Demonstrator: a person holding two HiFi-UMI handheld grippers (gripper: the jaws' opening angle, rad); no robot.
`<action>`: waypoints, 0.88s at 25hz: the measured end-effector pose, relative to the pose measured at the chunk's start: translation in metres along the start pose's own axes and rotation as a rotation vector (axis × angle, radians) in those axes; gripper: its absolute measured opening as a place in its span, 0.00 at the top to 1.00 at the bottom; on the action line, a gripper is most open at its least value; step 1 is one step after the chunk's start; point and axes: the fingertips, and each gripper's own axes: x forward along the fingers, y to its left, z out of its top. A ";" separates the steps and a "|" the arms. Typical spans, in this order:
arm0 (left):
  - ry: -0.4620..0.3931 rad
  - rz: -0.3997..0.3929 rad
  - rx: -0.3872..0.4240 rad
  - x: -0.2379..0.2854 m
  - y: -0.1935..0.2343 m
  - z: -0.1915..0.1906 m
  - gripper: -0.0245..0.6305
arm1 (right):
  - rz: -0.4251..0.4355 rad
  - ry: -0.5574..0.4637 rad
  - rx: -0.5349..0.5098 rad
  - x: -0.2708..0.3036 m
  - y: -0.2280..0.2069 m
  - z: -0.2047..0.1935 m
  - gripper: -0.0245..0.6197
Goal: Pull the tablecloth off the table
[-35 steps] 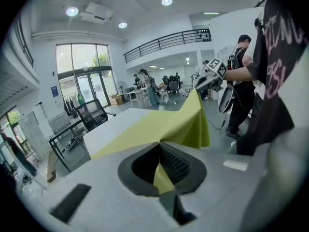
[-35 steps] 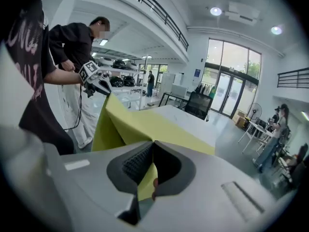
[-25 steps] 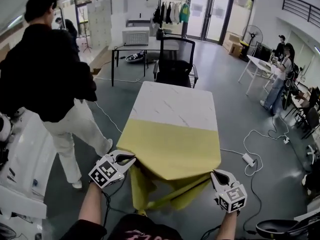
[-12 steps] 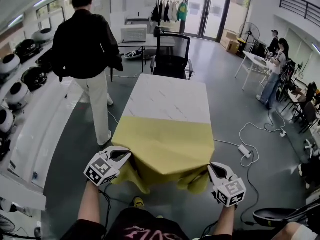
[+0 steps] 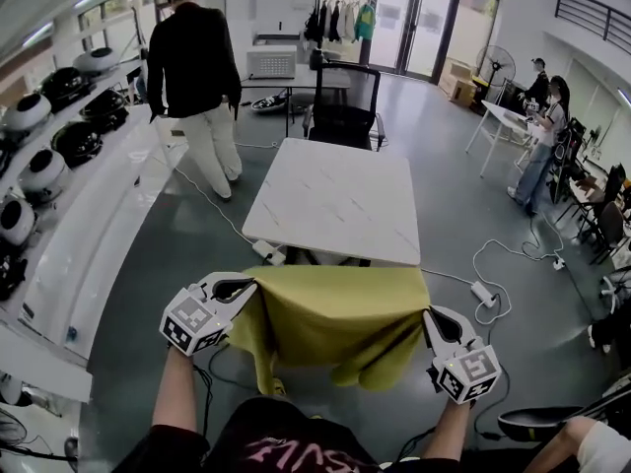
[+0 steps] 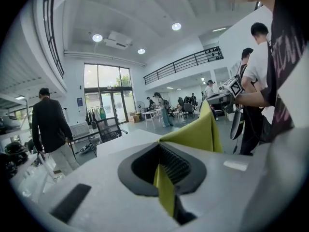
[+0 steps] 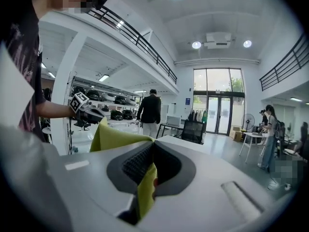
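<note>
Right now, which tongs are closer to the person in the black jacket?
Left. The person is ahead on the left; the left tongs hold the yellow cloth on that side, the right tongs opposite.

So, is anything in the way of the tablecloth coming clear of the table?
Nothing visible. The tablecloth hangs between the left gripper and right gripper, both shut on it, apparently already past the near edge of the table.

In the head view the hanging tablecloth (image 5: pixel 335 313) covers the lower legs of the table (image 5: pixel 335 195) and the floor behind it. Between the closed jaws of the left gripper (image 6: pixel 161 153) and the right gripper (image 7: pixel 152 151) the tablecloth's pinched edge disappears. The chair (image 5: pixel 343 101) seat is behind the tabletop.
</note>
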 end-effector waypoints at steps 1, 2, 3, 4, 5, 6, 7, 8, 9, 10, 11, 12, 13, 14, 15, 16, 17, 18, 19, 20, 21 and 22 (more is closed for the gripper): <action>-0.018 0.011 -0.011 -0.003 0.004 0.005 0.95 | -0.014 -0.015 0.002 0.001 -0.003 0.007 0.94; -0.034 0.025 -0.022 -0.006 0.008 0.009 0.95 | -0.033 -0.029 0.005 0.003 -0.006 0.012 0.94; -0.051 0.041 -0.035 -0.007 0.011 0.013 0.95 | -0.054 -0.042 0.009 0.005 -0.011 0.017 0.94; -0.071 0.059 -0.054 -0.008 0.016 0.017 0.95 | -0.077 -0.056 0.014 0.008 -0.015 0.020 0.94; -0.096 0.077 -0.079 -0.009 0.021 0.021 0.95 | -0.097 -0.069 0.021 0.013 -0.017 0.023 0.94; -0.122 0.094 -0.106 -0.010 0.027 0.024 0.95 | -0.114 -0.081 0.030 0.019 -0.018 0.026 0.94; -0.146 0.110 -0.132 -0.012 0.033 0.027 0.95 | -0.127 -0.090 0.039 0.025 -0.018 0.029 0.94; -0.165 0.126 -0.149 -0.013 0.039 0.030 0.95 | -0.141 -0.095 0.048 0.031 -0.019 0.031 0.94; -0.175 0.139 -0.157 -0.013 0.044 0.033 0.95 | -0.156 -0.099 0.057 0.037 -0.020 0.034 0.94; -0.178 0.151 -0.156 -0.012 0.049 0.036 0.95 | -0.173 -0.102 0.067 0.044 -0.022 0.036 0.94; -0.179 0.161 -0.154 -0.011 0.054 0.039 0.95 | -0.190 -0.107 0.079 0.050 -0.025 0.038 0.94; -0.183 0.170 -0.156 -0.010 0.059 0.042 0.95 | -0.206 -0.115 0.095 0.055 -0.028 0.041 0.94; -0.193 0.177 -0.166 -0.009 0.064 0.045 0.95 | -0.218 -0.125 0.111 0.060 -0.031 0.043 0.94; -0.209 0.184 -0.183 -0.008 0.070 0.047 0.95 | -0.226 -0.138 0.126 0.064 -0.033 0.045 0.94; -0.226 0.191 -0.203 -0.007 0.076 0.049 0.95 | -0.233 -0.149 0.138 0.068 -0.034 0.047 0.94; -0.241 0.199 -0.219 -0.006 0.081 0.049 0.95 | -0.239 -0.157 0.146 0.072 -0.036 0.048 0.94; -0.252 0.208 -0.230 -0.004 0.086 0.050 0.95 | -0.245 -0.161 0.149 0.076 -0.038 0.048 0.94; -0.258 0.215 -0.236 -0.001 0.090 0.051 0.95 | -0.253 -0.163 0.150 0.080 -0.041 0.049 0.94; -0.262 0.220 -0.239 0.002 0.095 0.051 0.95 | -0.261 -0.165 0.151 0.084 -0.043 0.049 0.94; -0.266 0.222 -0.241 0.006 0.099 0.053 0.95 | -0.270 -0.167 0.153 0.087 -0.046 0.049 0.94; -0.271 0.222 -0.243 0.010 0.102 0.054 0.95 | -0.278 -0.168 0.155 0.090 -0.049 0.049 0.94; -0.276 0.221 -0.247 0.013 0.104 0.054 0.95 | -0.285 -0.168 0.157 0.092 -0.052 0.049 0.94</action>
